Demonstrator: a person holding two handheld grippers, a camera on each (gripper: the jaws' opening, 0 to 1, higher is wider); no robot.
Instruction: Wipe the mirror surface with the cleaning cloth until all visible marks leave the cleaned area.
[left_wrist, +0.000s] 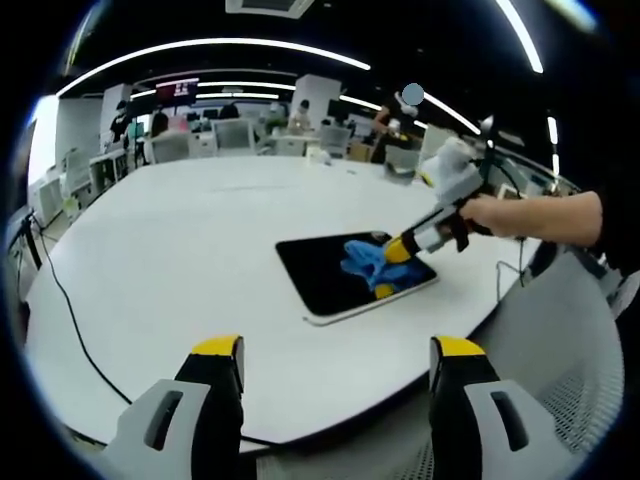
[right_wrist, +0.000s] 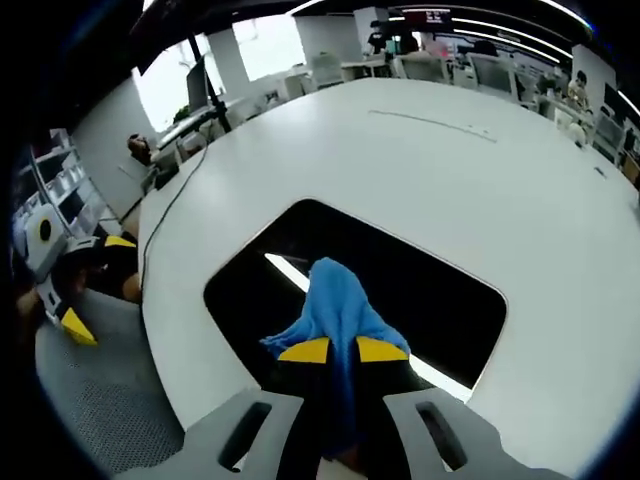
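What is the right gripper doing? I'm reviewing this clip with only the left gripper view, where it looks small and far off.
Observer: The right gripper is shut on the blue cloth, pinched between its yellow tips.
Operator: Is the cloth on the mirror?
Observer: Yes, it drapes onto the dark mirror, near the edge closest to the person.
Operator: Any marks left?
Observer: I cannot tell; the glass shows a bright reflected light strip, nothing clearly a smudge.

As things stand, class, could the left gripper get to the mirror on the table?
Probably yes. The left gripper is open and holds nothing, off the table's near edge, with bare tabletop between it and the mirror. The right gripper with the cloth covers one part only.
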